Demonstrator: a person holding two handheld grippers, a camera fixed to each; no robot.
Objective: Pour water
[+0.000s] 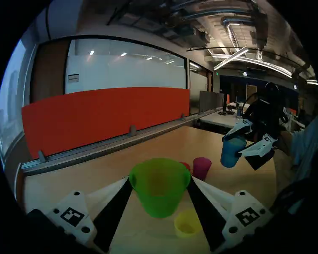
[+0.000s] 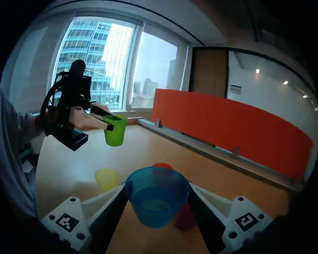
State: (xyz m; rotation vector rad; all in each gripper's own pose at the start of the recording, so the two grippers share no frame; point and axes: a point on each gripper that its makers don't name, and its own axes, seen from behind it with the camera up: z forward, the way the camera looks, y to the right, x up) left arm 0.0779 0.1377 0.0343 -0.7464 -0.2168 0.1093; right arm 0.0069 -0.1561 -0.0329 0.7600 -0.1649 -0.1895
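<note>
In the left gripper view, the left gripper (image 1: 160,181) squeezes a green cup (image 1: 160,192) above the wooden table (image 1: 171,142). In the right gripper view, the right gripper (image 2: 157,187) squeezes a blue cup (image 2: 157,205) over the table, with big windows (image 2: 95,63) behind.

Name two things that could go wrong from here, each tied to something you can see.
1. The green cup in the left gripper and the blue cup in the right gripper hang apart above the table. A pour across that gap could miss and wet the wood.
2. The yellow cup, red cup and magenta cup stand on it nearby. A dipping gripper might knock one over.
</note>
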